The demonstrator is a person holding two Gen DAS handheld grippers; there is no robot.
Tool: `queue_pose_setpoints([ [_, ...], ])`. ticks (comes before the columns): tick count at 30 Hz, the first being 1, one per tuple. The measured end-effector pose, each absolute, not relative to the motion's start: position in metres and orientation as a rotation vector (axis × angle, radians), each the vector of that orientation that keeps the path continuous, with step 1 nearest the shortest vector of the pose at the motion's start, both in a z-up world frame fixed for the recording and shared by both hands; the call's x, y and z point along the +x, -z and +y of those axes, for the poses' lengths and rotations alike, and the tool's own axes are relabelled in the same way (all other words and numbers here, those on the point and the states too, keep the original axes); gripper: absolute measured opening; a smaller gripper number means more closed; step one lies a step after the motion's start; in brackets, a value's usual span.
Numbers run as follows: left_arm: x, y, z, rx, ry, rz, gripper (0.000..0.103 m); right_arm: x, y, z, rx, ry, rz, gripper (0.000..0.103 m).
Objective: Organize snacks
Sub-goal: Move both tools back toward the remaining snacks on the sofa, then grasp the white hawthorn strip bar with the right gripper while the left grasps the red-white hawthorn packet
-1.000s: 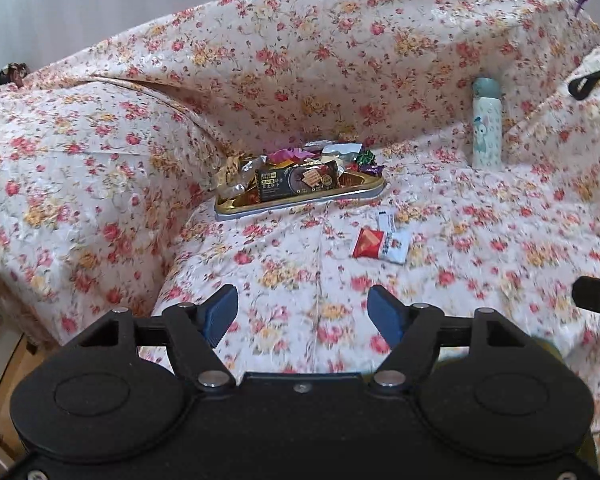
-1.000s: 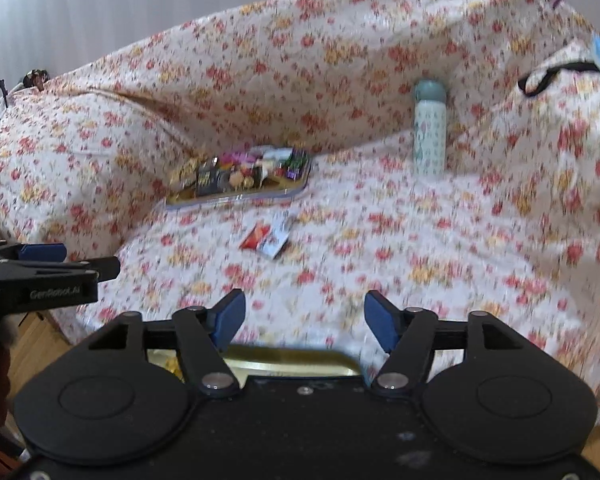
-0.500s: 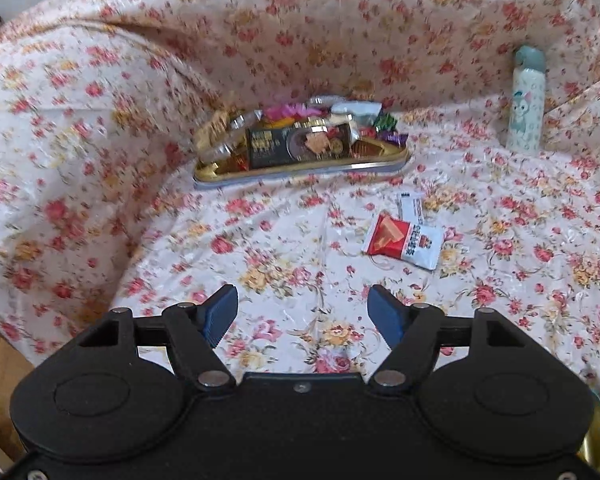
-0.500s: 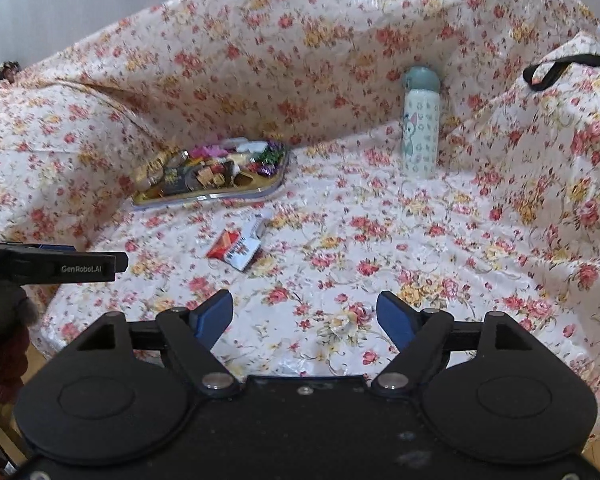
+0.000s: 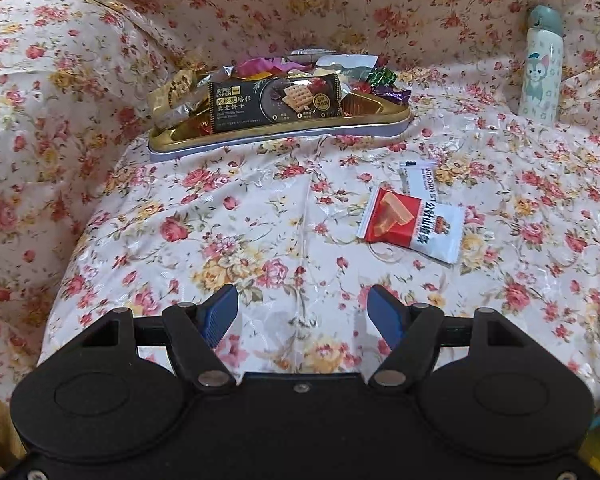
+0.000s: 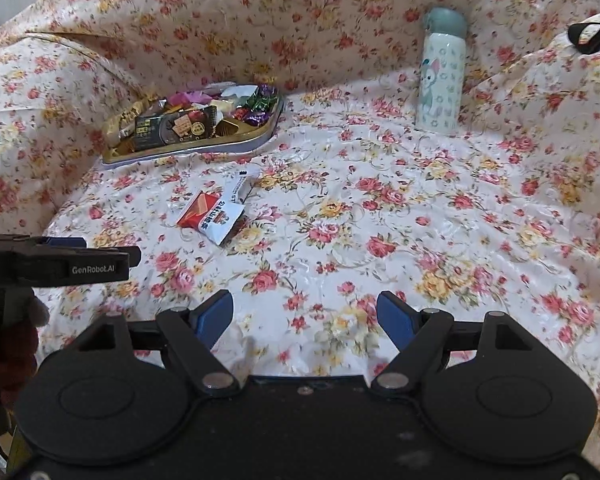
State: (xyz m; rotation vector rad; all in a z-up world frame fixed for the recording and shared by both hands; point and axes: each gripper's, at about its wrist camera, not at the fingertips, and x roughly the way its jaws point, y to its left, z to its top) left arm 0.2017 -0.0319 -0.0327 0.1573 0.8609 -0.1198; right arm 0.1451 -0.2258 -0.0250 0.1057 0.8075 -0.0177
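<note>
A gold tray (image 5: 364, 109) (image 6: 256, 142) piled with wrapped snacks, among them a black cracker pack (image 5: 274, 102), rests on the floral-covered sofa seat near its back. A red-and-white snack packet (image 5: 410, 222) (image 6: 212, 216) lies loose on the seat in front of the tray, with a narrow white stick packet (image 5: 420, 176) (image 6: 238, 186) tucked behind it. My left gripper (image 5: 304, 314) hovers open over the seat, short and left of the loose packets. My right gripper (image 6: 305, 318) is open too, nothing between its blue pads, farther right. The left gripper (image 6: 72, 256) shows at the right wrist view's left edge.
A pale bottle with a cartoon cat and teal cap (image 5: 540, 68) (image 6: 440, 72) stands upright against the sofa back at right. A black strap (image 6: 588, 36) lies on the right armrest. The left armrest (image 5: 40, 80) rises beside the tray.
Both grippers moved forward and down toward the seat; the tray and loose packets look larger and nearer. The right jaws widened a little. Nothing was picked up.
</note>
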Motion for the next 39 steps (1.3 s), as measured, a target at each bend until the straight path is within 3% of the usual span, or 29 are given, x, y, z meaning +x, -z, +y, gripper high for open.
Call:
queue_pose_setpoints([
  [21, 0.218, 0.047, -0.027, 0.045, 0.175, 0.901, 0.074, 0.291, 0.037, -0.191, 0.11, -0.048, 0.803, 0.082],
  [27, 0.212, 0.04, -0.021, 0.026, 0.178, 0.895, 0.074, 0.325, 0.058, -0.171, 0.051, -0.041, 0.829, 0.076],
  [33, 0.209, 0.037, -0.021, 0.041, 0.178, 0.892, 0.074, 0.334, 0.074, -0.165, 0.01, -0.044, 0.853, 0.06],
  [36, 0.209, 0.036, -0.022, 0.046, 0.178, 0.892, 0.074, 0.329, 0.074, -0.169, 0.002, -0.066, 0.84, 0.042],
  [38, 0.209, 0.036, -0.023, 0.047, 0.177, 0.894, 0.074, 0.324, 0.074, -0.175, -0.011, -0.067, 0.84, 0.025],
  [39, 0.209, 0.035, -0.023, 0.046, 0.178, 0.895, 0.074, 0.322, 0.074, -0.178, -0.02, -0.06, 0.842, 0.025],
])
